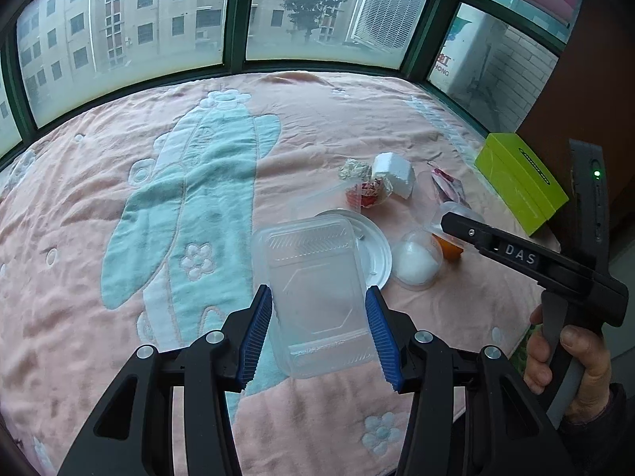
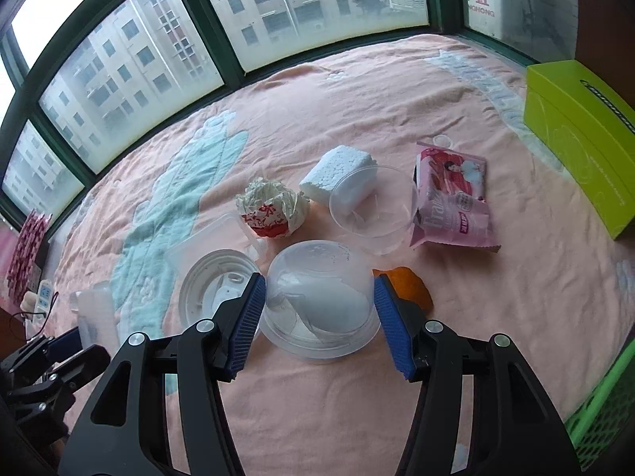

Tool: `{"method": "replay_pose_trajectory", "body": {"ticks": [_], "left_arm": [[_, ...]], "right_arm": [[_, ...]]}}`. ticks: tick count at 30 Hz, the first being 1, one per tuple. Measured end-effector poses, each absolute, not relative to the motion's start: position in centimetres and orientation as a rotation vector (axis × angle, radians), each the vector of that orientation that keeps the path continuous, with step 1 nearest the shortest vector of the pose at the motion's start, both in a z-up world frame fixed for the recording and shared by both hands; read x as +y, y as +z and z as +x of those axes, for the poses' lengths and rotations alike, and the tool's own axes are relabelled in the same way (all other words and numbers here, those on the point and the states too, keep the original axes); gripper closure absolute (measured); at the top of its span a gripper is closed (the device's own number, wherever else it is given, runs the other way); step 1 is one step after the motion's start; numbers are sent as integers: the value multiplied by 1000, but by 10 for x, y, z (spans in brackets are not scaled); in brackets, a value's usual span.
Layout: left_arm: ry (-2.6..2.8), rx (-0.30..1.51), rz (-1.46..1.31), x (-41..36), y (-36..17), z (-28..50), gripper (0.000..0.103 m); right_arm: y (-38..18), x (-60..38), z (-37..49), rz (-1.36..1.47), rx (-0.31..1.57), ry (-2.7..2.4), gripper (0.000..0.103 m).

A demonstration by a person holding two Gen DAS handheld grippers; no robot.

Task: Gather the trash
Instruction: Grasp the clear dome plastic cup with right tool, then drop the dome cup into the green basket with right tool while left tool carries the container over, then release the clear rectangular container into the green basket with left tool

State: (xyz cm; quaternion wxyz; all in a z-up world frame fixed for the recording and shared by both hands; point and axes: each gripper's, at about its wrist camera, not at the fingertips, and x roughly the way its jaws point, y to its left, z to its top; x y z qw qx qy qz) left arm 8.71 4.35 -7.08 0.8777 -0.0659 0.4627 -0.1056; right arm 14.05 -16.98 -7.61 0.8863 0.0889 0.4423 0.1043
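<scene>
**Both hand-held grippers at plastic containers on the bed**

The left hand-held gripper (image 1: pixel 319 331) is clenched on a clear rectangular plastic box (image 1: pixel 317 289); its blue pads press the box's two long sides, and the box is lifted and tilted above the pink blanket (image 1: pixel 119 317) that covers the bed. Just behind the box lies a round white lid (image 1: pixel 375 250).

The right hand-held gripper (image 2: pixel 319 325) has a clear round tub (image 2: pixel 319 301) between its blue pads. The tub stands upside down on the blanket with something white inside. The pads sit right at the tub's sides, though whether they actually press it cannot be told. In the left wrist view a hand (image 1: pixel 563 361) holds this gripper's handle at the bed's right edge.

The rest of the trash lies in a loose group in the middle of the bed, toward its right side. Just right of the tub is a piece of orange peel (image 2: pixel 412 285). Left of the tub is the round white lid (image 2: pixel 210 293), with another clear box (image 2: pixel 198 246) behind it. Further back lie a crumpled red-and-white wrapper (image 2: pixel 270 210), a white foam block (image 2: pixel 333 170) and an empty clear bowl (image 2: pixel 369 206) tipped on its side, which touches the foam block. Right of the bowl lies a pink snack packet (image 2: pixel 452 198). A green box (image 2: pixel 575 139) stands along the bed's right edge, well apart from the trash. A green crate (image 2: pixel 603 416) shows at the near right corner.
</scene>
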Motion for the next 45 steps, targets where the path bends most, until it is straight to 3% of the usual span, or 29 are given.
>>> {"method": "replay_pose_trajectory", "body": {"ticks": [13, 37, 39, 41, 45], "left_arm": [[-388, 931, -81, -24, -51, 76, 56], [-627, 912, 42, -134, -31, 43, 56], [-641, 908, 50, -140, -29, 41, 56], [-654, 906, 55, -146, -28, 38, 56], [-684, 907, 65, -158, -26, 34, 56]], "right_arm": [[-38, -239, 35, 180, 805, 46, 46], [-62, -351, -100, 243, 851, -352, 46], [-62, -354, -103, 252, 847, -354, 44], [-60, -356, -106, 256, 837, -361, 37], [-56, -361, -111, 257, 821, -378, 36]]}}
